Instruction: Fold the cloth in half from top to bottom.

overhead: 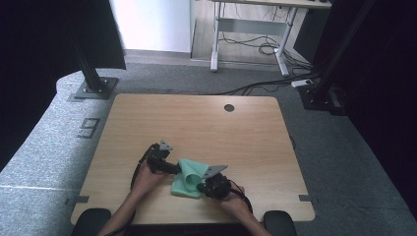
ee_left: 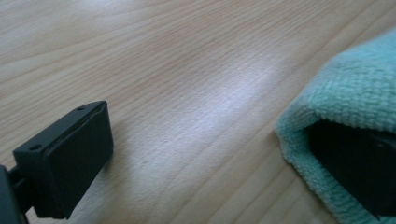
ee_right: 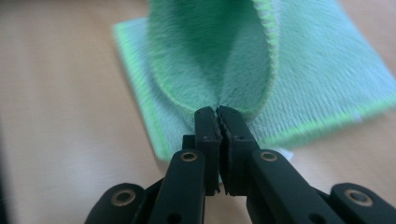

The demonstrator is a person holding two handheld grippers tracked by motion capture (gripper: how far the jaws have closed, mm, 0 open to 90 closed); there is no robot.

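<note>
A green cloth [overhead: 186, 183] lies folded near the front middle of the wooden table [overhead: 206, 128]. My right gripper [ee_right: 217, 113] is shut on an edge of the cloth [ee_right: 322, 79] and holds that edge up, so the fabric arches above the flat layer. In the high view the right gripper [overhead: 200, 186] sits at the cloth's right side. My left gripper [ee_left: 205, 133] stands open low over the wood. One of its fingers [ee_left: 70, 158] is bare, and the other is tucked under a fold of the cloth [ee_left: 359, 93]. From above, the left gripper [overhead: 173, 168] meets the cloth's left edge.
A round cable hole [overhead: 229, 107] sits near the table's far edge. Behind the table stand a black post on a base plate [overhead: 93, 78], a white desk frame [overhead: 215, 44] and loose cables [overhead: 260, 46] on the floor. The table's front edge is close to both hands.
</note>
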